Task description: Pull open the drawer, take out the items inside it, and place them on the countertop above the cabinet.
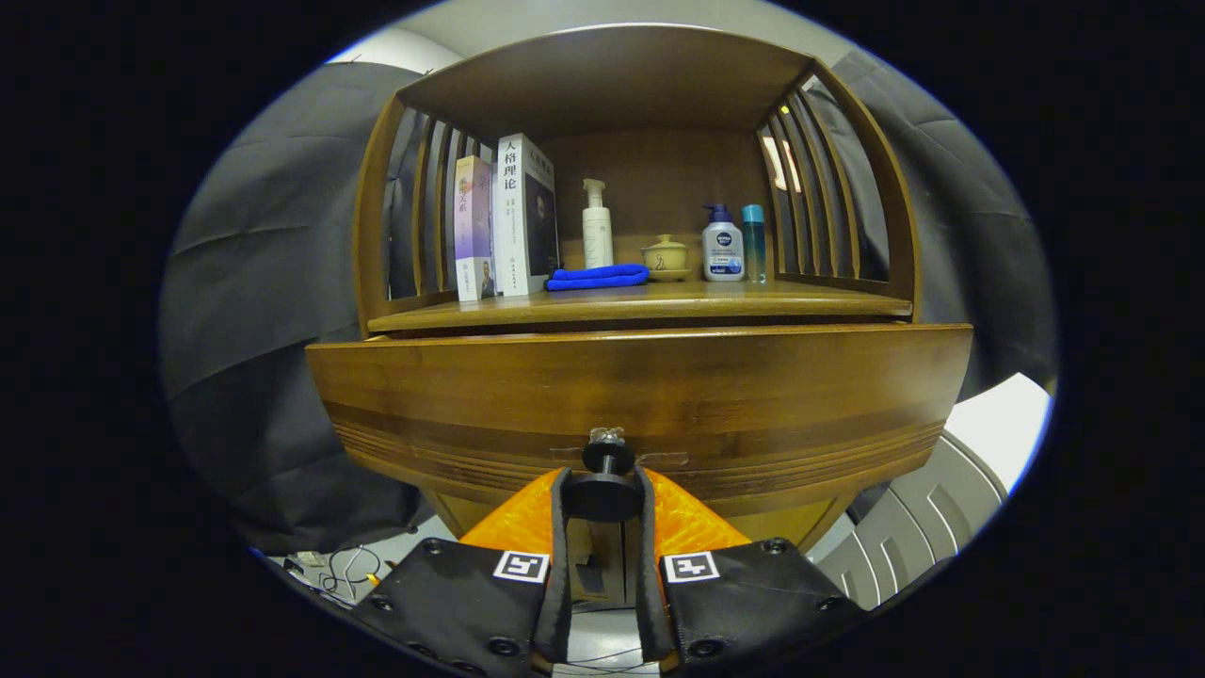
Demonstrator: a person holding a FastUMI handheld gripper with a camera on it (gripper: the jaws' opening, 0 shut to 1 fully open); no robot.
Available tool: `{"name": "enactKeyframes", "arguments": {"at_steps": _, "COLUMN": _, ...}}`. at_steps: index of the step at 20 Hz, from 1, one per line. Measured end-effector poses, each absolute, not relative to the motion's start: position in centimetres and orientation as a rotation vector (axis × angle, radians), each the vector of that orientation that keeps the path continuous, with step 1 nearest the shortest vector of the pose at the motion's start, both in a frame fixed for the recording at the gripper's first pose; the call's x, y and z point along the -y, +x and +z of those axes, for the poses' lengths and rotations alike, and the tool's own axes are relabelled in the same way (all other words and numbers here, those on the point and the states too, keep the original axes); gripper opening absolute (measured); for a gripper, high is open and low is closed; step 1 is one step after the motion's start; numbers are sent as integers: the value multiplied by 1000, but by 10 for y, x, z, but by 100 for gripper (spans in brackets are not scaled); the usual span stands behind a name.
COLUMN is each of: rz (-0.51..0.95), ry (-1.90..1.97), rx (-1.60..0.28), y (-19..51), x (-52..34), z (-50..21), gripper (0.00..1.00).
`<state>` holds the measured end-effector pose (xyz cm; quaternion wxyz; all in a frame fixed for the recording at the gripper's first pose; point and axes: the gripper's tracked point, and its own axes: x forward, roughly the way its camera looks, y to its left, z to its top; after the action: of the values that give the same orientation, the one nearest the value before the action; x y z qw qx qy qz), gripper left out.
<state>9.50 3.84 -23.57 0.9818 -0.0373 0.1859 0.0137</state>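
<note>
A wooden cabinet (640,282) stands against the dark booth wall, its tabletop (753,303) carrying books (504,221), bottles (723,247) and a blue cloth (598,276). We see the tongs (603,494) closed snugly around the black knob (603,492) of the drawer (640,395) below.

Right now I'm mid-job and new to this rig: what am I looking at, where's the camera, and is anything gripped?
There is no robot arm: a person carries a hand-held two-finger gripper. The camera rides on it and looks forward along its orange fingers, seen at the bottom. Both fingers press on the black knob of the wooden drawer, which stands a little proud of the cabinet. Its inside is hidden. On the countertop above stand two books, a white pump bottle, a folded blue cloth, a lidded cup, a white bottle with a blue cap and a teal bottle.
</note>
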Motion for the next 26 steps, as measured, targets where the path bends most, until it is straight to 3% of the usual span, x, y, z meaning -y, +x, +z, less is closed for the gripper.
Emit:
{"name": "enactKeyframes", "arguments": {"at_steps": 16, "rz": 78, "ry": -101, "rx": -363, "y": 28, "x": -44, "z": -233, "gripper": 30}}
{"name": "enactKeyframes", "arguments": {"at_steps": 22, "rz": 83, "ry": -107, "rx": -347, "y": 23, "x": -46, "z": -229, "gripper": 41}}
{"name": "enactKeyframes", "arguments": {"at_steps": 26, "rz": 106, "ry": -140, "rx": -233, "y": 26, "x": -53, "z": -193, "gripper": 66}}
